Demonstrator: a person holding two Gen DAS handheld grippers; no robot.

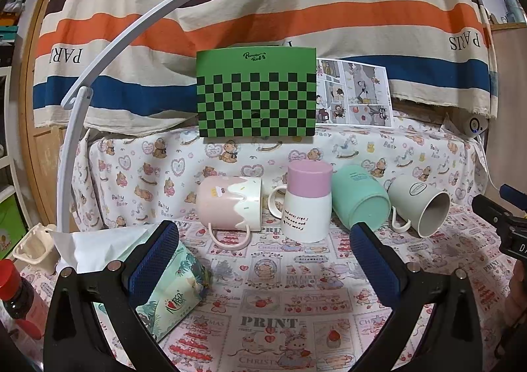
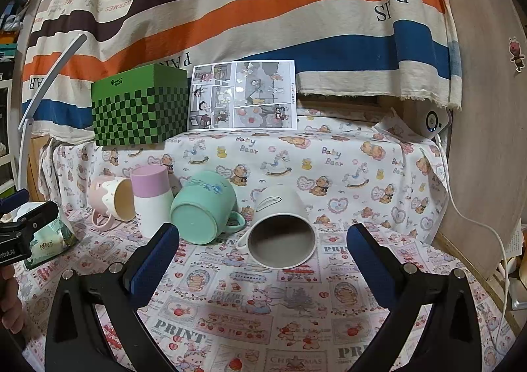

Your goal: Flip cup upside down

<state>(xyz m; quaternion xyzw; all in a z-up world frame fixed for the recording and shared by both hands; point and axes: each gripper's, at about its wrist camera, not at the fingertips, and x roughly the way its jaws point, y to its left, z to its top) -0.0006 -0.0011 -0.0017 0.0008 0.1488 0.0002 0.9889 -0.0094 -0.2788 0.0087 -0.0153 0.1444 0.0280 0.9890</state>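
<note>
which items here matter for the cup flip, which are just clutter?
Job:
pink mug, on its side
pink-and-white cup, already inverted
teal mug, on its side
grey-white mug, on its side
left gripper, open
right gripper, open

Clutter:
checkered green box
comic sheet
tissue pack
red-capped bottle

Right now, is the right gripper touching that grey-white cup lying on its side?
Apart. In the right wrist view the right gripper stands open, and patterned tablecloth shows between each finger and the grey-white cup.
</note>
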